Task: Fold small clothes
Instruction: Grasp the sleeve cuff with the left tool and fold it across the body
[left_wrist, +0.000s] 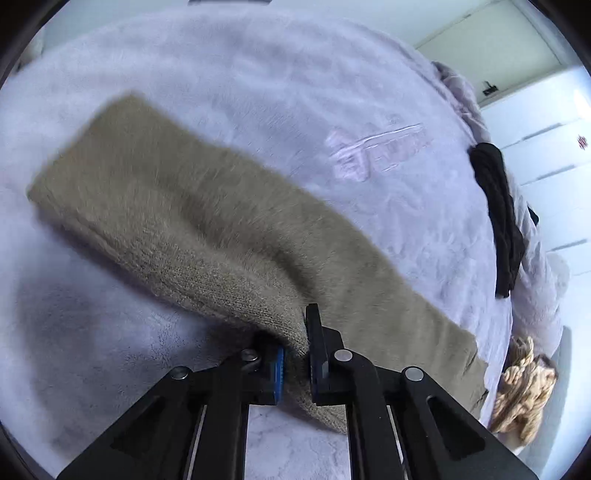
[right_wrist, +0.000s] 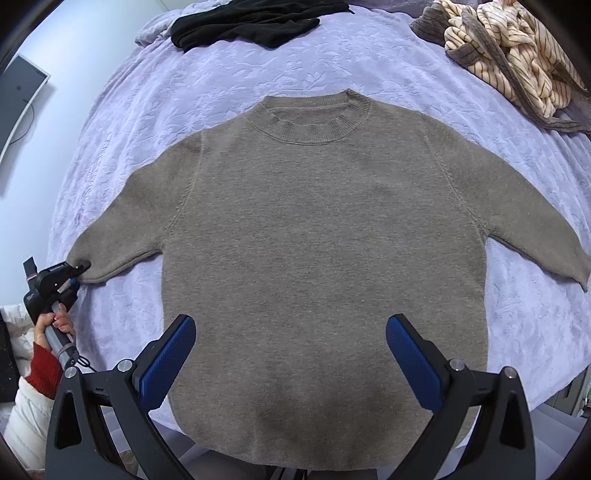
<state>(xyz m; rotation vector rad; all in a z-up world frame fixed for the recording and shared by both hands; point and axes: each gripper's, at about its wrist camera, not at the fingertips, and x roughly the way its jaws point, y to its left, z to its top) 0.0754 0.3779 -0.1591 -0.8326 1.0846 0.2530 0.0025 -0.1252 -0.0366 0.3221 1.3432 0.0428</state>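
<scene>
A taupe knit sweater (right_wrist: 306, 240) lies flat, front up, on a lilac blanket (right_wrist: 221, 85), collar at the far side and both sleeves spread out. My left gripper (left_wrist: 297, 354) is shut on the cuff of the sweater's left sleeve (left_wrist: 207, 221); it also shows in the right wrist view (right_wrist: 75, 271) at the sleeve end. My right gripper (right_wrist: 291, 354) is open and empty, hovering above the sweater's lower hem with its blue pads (right_wrist: 168, 362) wide apart.
A black garment (right_wrist: 243, 24) lies at the far edge of the blanket, also in the left wrist view (left_wrist: 498, 218). A striped cream garment (right_wrist: 509, 62) is heaped at the far right. White cabinets (left_wrist: 546, 147) stand beyond the bed.
</scene>
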